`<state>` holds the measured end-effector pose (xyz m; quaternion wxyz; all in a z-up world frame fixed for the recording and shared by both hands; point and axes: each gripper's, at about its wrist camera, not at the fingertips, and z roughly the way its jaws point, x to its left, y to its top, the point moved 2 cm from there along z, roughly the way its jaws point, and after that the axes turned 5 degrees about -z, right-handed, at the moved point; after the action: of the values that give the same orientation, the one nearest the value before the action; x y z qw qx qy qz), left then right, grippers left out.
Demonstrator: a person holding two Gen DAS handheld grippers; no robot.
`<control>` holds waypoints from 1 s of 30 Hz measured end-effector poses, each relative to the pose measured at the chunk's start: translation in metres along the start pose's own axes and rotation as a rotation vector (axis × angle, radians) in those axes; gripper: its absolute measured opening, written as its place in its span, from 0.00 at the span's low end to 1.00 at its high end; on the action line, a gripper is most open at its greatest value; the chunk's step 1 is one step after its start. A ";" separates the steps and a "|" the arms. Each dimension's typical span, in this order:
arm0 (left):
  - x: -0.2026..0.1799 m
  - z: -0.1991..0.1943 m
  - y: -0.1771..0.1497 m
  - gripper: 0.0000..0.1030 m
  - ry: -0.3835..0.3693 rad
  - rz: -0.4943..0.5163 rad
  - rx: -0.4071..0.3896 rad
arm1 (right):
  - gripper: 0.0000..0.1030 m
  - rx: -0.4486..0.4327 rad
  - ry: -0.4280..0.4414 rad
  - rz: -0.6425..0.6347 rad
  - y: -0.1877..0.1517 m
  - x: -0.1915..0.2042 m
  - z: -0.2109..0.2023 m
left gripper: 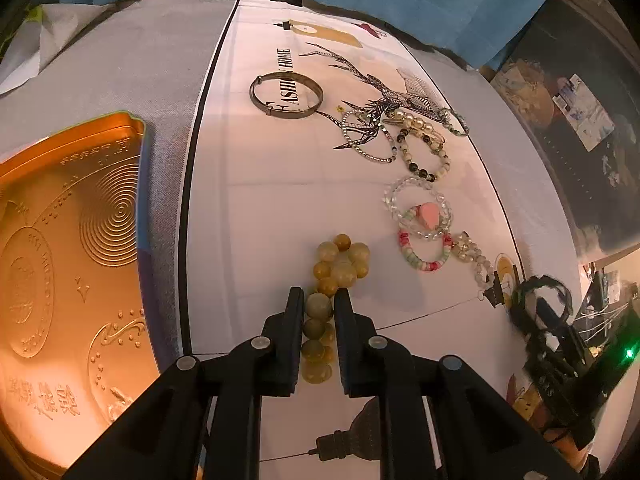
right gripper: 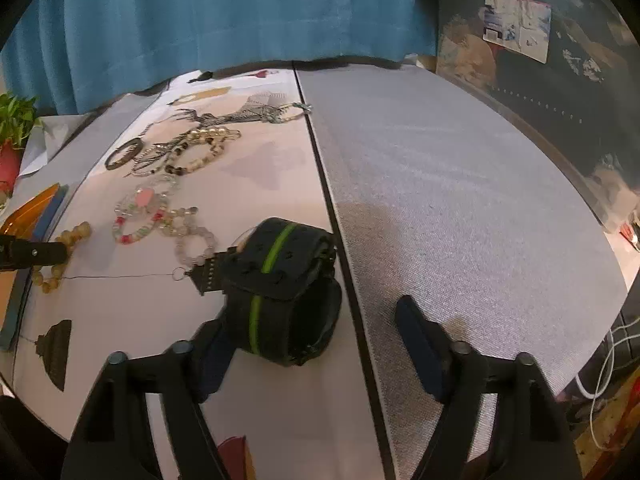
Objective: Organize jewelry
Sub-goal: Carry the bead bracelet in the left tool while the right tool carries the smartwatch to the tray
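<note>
My left gripper is shut on a yellow-green jade bead bracelet lying on the white printed cloth; it also shows in the right wrist view. A gold tin tray lies to its left. Other jewelry lies ahead: a metal bangle, pearl and bead bracelets, a clear bead bracelet with a pink stone and a pink-green bracelet. My right gripper is open around a black watch with a green stripe.
Grey table cover spreads to the right of the cloth. A blue curtain hangs behind the table. A potted plant stands at the far left. White cables hang off the right edge.
</note>
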<state>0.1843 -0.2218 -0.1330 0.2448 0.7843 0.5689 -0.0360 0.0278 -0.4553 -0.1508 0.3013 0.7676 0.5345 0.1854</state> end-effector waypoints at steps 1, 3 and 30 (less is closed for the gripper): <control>-0.002 -0.001 0.001 0.09 0.008 0.015 -0.006 | 0.45 -0.003 -0.017 -0.014 0.002 0.003 -0.002; -0.008 -0.010 0.000 0.09 -0.001 0.042 -0.033 | 0.45 0.014 0.032 0.010 0.003 0.003 -0.003; 0.113 -0.207 -0.065 0.09 0.105 -0.097 -0.311 | 0.45 -0.124 0.355 -0.275 0.028 0.216 -0.136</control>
<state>0.1185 -0.0195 -0.0121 0.3311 0.7093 0.6169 0.0819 0.0431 -0.2245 -0.0382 0.2715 0.6229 0.6662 0.3073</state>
